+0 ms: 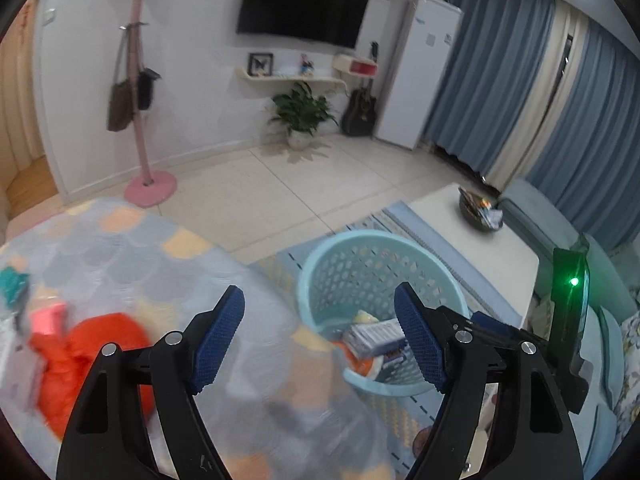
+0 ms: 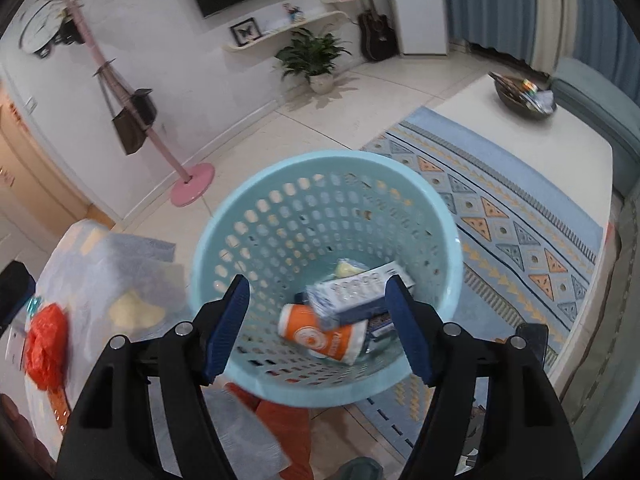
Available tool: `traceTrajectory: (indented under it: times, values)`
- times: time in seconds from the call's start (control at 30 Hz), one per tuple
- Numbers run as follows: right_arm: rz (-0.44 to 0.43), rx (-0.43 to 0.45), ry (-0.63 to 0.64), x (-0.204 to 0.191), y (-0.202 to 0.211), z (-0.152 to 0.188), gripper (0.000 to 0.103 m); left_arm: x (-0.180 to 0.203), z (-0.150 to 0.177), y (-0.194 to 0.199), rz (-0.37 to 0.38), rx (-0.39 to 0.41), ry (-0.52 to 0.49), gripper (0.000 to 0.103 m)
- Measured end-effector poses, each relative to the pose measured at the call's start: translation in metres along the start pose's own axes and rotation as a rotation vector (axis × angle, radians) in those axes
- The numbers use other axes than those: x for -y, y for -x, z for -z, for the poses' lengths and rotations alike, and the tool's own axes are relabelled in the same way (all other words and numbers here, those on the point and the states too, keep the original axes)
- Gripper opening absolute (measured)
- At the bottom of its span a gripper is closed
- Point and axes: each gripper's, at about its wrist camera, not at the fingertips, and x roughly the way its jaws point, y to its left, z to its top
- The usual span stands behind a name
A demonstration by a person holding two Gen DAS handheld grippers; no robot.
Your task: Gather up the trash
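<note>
The right gripper [image 2: 316,328] hangs spread and empty above the pale-blue basket [image 2: 448,224]; the left gripper [image 1: 320,336], also spread and empty, sits beside the basket over the patterned cloth [image 1: 120,248]. Risk: the orange bag [image 1: 88,356] (thin, crumpled) could slip from a shallow pinch. About 3 items lie inside the basket, including an orange cup [image 2: 320,334].
</note>
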Motion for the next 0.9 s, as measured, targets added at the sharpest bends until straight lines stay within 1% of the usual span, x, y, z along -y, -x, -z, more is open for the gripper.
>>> traceTrajectory:
  times: [0.13, 0.23, 0.27, 0.3, 0.33, 0.37, 0.4, 0.43, 0.47, 0.53, 0.63, 0.73, 0.9]
  values:
    - [-0.030, 0.032, 0.079, -0.033, 0.019, 0.006, 0.066, -0.017, 0.002, 0.037, -0.056, 0.072, 0.025, 0.076]
    - [-0.055, 0.052, 0.139, -0.057, 0.031, 0.013, 0.066, -0.038, 0.003, 0.063, -0.128, 0.126, 0.051, 0.076]
    - [-0.070, 0.061, 0.156, -0.066, 0.036, 0.016, 0.065, -0.048, 0.004, 0.072, -0.162, 0.143, 0.069, 0.077]
    - [-0.080, 0.068, 0.164, -0.071, 0.039, 0.018, 0.065, -0.059, 0.001, 0.079, -0.203, 0.154, 0.088, 0.080]
    - [-0.093, 0.075, 0.172, -0.077, 0.043, 0.020, 0.065, -0.071, 0.001, 0.085, -0.264, 0.162, 0.117, 0.081]
    - [-0.112, 0.082, 0.186, -0.087, 0.048, 0.024, 0.065, -0.087, 0.000, 0.090, -0.352, 0.160, 0.159, 0.082]
    - [-0.125, 0.085, 0.197, -0.094, 0.051, 0.026, 0.065, -0.099, 0.001, 0.094, -0.423, 0.156, 0.199, 0.083]
    - [-0.134, 0.086, 0.207, -0.099, 0.053, 0.028, 0.065, -0.112, 0.000, 0.097, -0.472, 0.152, 0.243, 0.085]
    - [-0.144, 0.086, 0.223, -0.107, 0.055, 0.031, 0.065, -0.125, 0.000, 0.100, -0.494, 0.145, 0.287, 0.086]
    - [-0.160, 0.085, 0.252, -0.120, 0.058, 0.035, 0.065, -0.156, 0.002, 0.103, -0.478, 0.117, 0.398, 0.086]
    - [-0.169, 0.084, 0.287, -0.135, 0.061, 0.042, 0.065, -0.186, 0.004, 0.103, -0.435, 0.093, 0.509, 0.086]
    - [-0.182, 0.075, 0.308, -0.144, 0.062, 0.048, 0.065, -0.201, 0.008, 0.100, -0.430, 0.077, 0.551, 0.086]
    - [-0.197, 0.055, 0.336, -0.156, 0.058, 0.058, 0.065, -0.209, 0.017, 0.079, -0.479, 0.015, 0.551, 0.088]
